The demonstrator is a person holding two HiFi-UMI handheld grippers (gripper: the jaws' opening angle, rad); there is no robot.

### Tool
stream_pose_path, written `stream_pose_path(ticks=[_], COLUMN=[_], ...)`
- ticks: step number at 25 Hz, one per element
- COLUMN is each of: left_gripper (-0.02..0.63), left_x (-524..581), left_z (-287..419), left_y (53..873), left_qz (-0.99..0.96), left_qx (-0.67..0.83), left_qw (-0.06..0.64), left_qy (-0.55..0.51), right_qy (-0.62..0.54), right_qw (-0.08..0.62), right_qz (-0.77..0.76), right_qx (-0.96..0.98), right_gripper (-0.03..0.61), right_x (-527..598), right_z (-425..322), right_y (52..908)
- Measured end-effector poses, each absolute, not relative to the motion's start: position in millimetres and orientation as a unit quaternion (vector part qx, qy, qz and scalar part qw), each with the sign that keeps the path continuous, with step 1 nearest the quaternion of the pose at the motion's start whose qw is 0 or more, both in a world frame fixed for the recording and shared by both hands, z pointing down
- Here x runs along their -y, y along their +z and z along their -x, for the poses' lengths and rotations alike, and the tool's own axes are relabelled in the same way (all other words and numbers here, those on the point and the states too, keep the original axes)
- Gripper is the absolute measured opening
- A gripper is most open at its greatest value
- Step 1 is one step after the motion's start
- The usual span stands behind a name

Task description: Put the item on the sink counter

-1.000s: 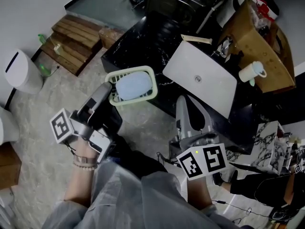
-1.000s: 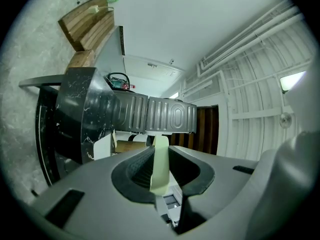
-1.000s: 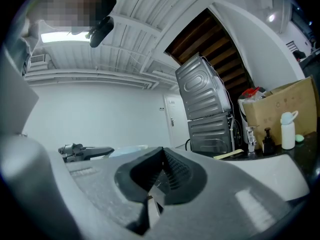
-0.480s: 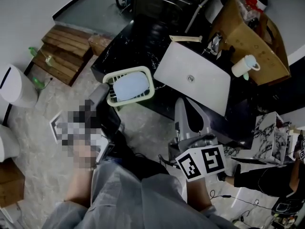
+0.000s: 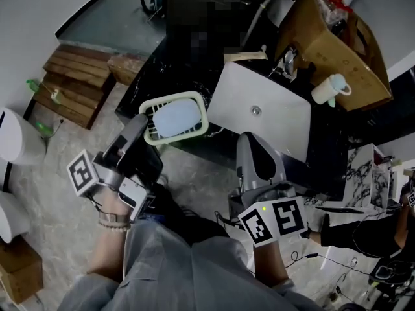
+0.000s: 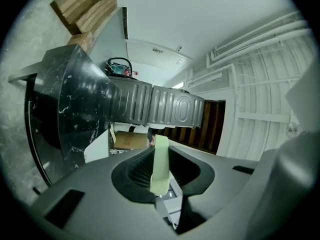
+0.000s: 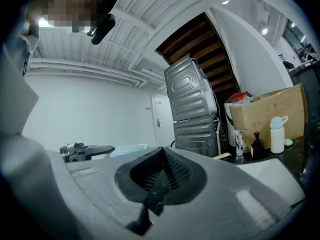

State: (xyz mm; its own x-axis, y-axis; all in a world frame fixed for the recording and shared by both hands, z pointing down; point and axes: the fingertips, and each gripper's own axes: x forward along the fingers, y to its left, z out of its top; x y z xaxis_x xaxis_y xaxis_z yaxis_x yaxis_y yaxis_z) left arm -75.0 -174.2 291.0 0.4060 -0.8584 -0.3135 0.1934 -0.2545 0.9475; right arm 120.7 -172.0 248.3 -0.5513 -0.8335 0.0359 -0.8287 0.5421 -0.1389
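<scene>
A pale green slotted basket with a light blue oval piece inside sits over the front left edge of the black marble sink counter; whether it rests there I cannot tell. My left gripper is shut on the basket's near rim, which appears as a thin green strip between the jaws of the left gripper. My right gripper is shut and empty, just in front of the white sink. In its own view the right gripper has nothing between the pads.
Behind the sink are a faucet, a white mug and a cardboard box. A grey metal appliance stands at the counter's far end. Wooden pallets and a white bin are on the floor at left.
Both grippers and the basket have moved forward toward the counter; the sink now lies nearer the right gripper. Both jaws stand as before.
</scene>
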Motion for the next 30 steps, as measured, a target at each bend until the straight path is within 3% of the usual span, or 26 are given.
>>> stream_pose_path(ticks=[30], left_gripper=[0.084], left_x=[342], left_z=[145], left_y=[296], left_qz=[-0.667], left_qx=[0.171], left_qw=[0.618], left_qy=[-0.381], right_qy=[-0.082], right_qw=[0.002], right_qz=[0.600], right_qx=[-0.795], right_gripper=[-0.003], right_x=[295], right_z=[-42], right_y=[253])
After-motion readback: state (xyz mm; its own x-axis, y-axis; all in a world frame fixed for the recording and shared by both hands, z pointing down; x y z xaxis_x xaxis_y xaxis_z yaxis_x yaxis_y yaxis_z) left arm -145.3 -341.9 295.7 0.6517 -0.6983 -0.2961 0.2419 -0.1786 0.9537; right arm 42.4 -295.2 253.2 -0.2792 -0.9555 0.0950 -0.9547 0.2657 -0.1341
